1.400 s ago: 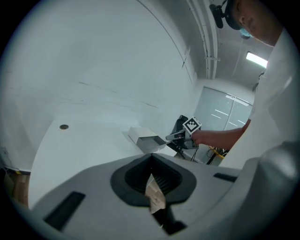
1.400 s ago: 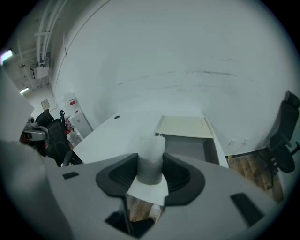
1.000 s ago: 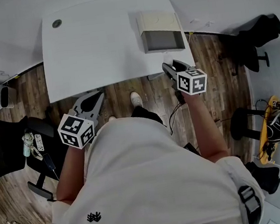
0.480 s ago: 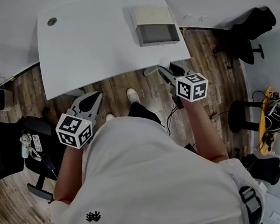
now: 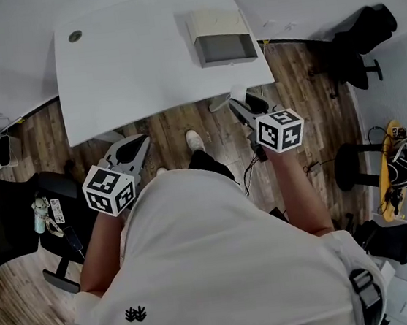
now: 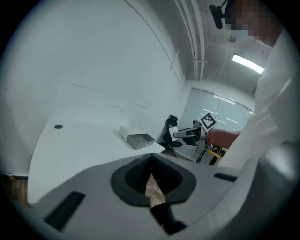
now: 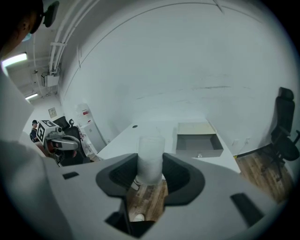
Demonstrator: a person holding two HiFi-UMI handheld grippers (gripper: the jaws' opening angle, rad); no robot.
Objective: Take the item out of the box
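While we stand at the near edge of the white table (image 5: 132, 64), we hold both tools out over the wooden floor (image 5: 177, 124), short of the tabletop. Our right gripper (image 7: 150, 171) is clamped on a frosted cup (image 7: 150, 157): the two dark pads press on its sides, and it stands upright between them with its top rising above the jaws. From the head view, that cup hangs in the air just off the table's near right corner, clear of the surface and well apart from the box (image 5: 221, 34).

That box sits on the far right part of the table, close to its right edge. Its top is pale beige, and its grey open side faces us. In the right gripper view it lies just right of the cup and farther away.

Our left gripper (image 6: 151, 159) hangs lower and to the left, over the floor near the table's near left part. Its jaws are closed, the tips meeting with nothing between them; only a sliver of floorboards shows through the narrow gap below the tips. Looking along it, we see the right gripper across to the right, with the box beyond on the tabletop.

At the far left corner of the table there is a small round hole (image 5: 74, 35). A black office chair (image 5: 365, 42) stands on the right, off the table's far right side.
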